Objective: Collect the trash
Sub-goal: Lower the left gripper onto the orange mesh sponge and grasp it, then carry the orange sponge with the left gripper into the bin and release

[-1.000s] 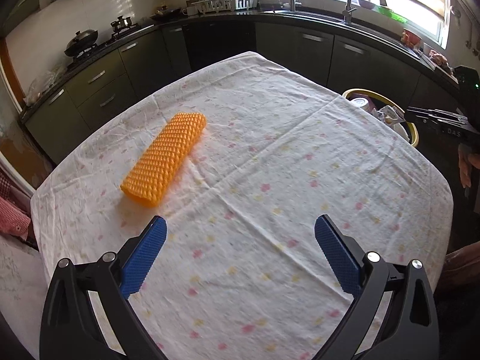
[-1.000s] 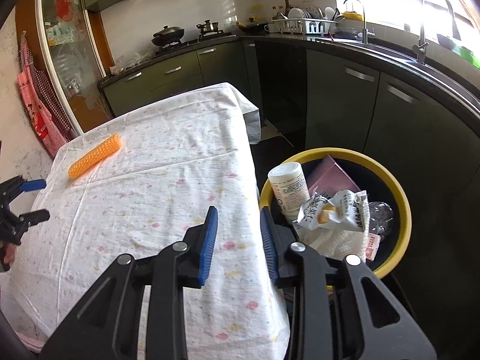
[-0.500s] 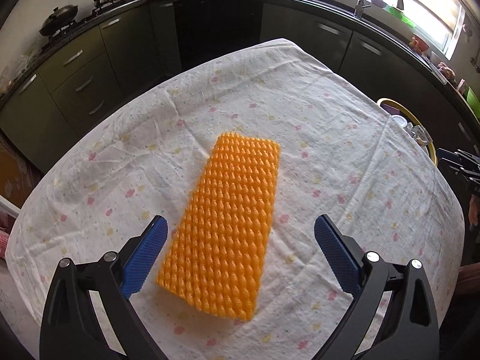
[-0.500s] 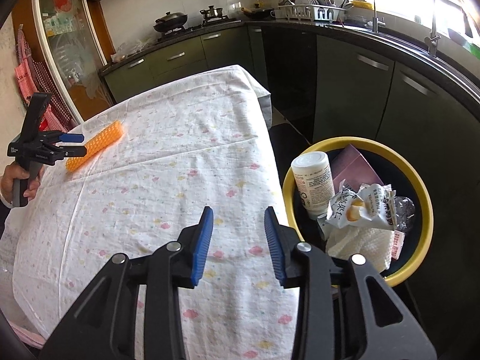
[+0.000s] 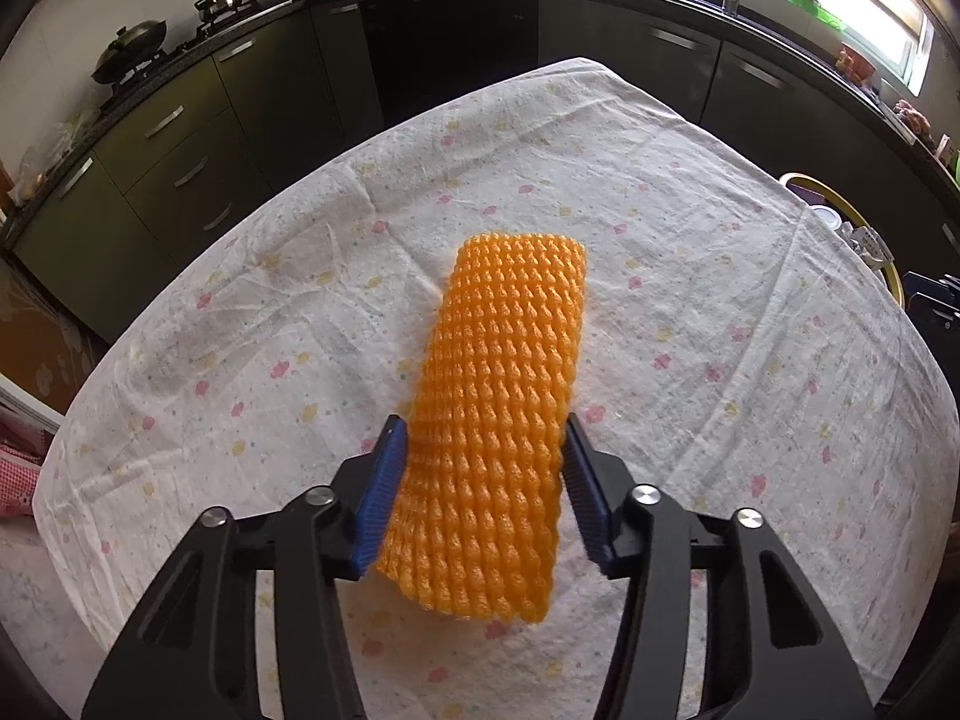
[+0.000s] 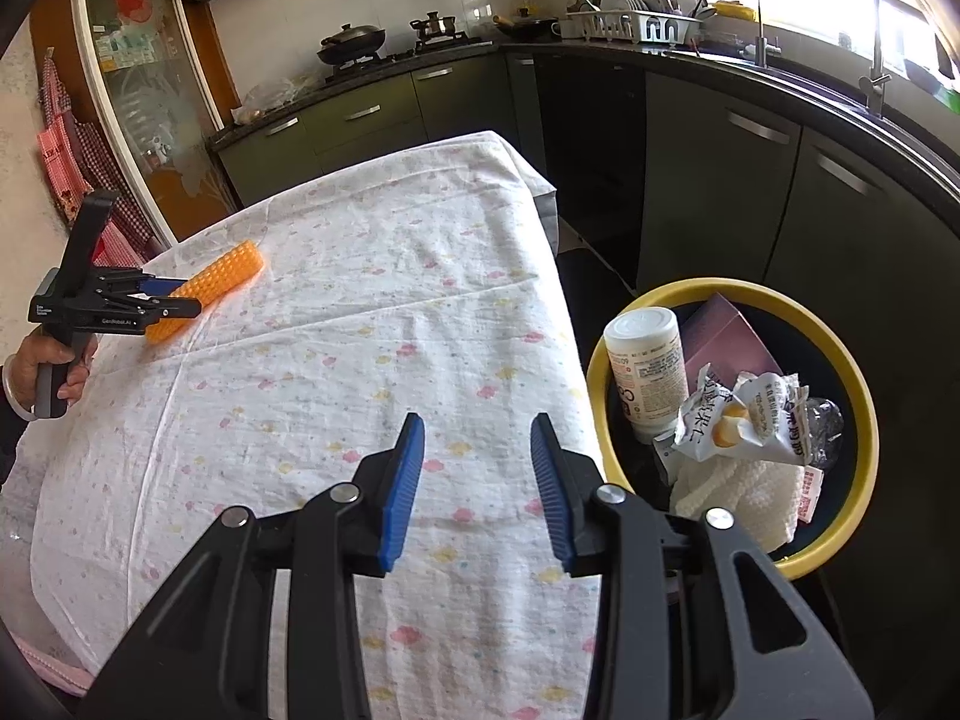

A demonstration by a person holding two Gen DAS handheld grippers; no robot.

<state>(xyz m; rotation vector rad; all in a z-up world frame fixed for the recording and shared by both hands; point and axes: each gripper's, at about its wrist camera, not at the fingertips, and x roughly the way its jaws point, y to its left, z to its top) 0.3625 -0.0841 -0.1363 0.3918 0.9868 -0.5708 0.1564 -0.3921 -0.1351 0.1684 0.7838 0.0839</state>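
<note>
The left gripper is closing its jaws on the orange foam net, both blue pads pressing the sides of the net's near end, which lies on the table near its left edge. The right gripper hovers over the table's right edge, jaws narrowly apart with nothing between them, beside the yellow-rimmed bin of trash.

Both grippers, the left gripper and the right gripper, are matte black angular frames with cut-out arms, silver round screws at the joints and ribbed blue pads, the left one bearing small white lettering on its side, while a pale bangle circles the person's wrist.
</note>
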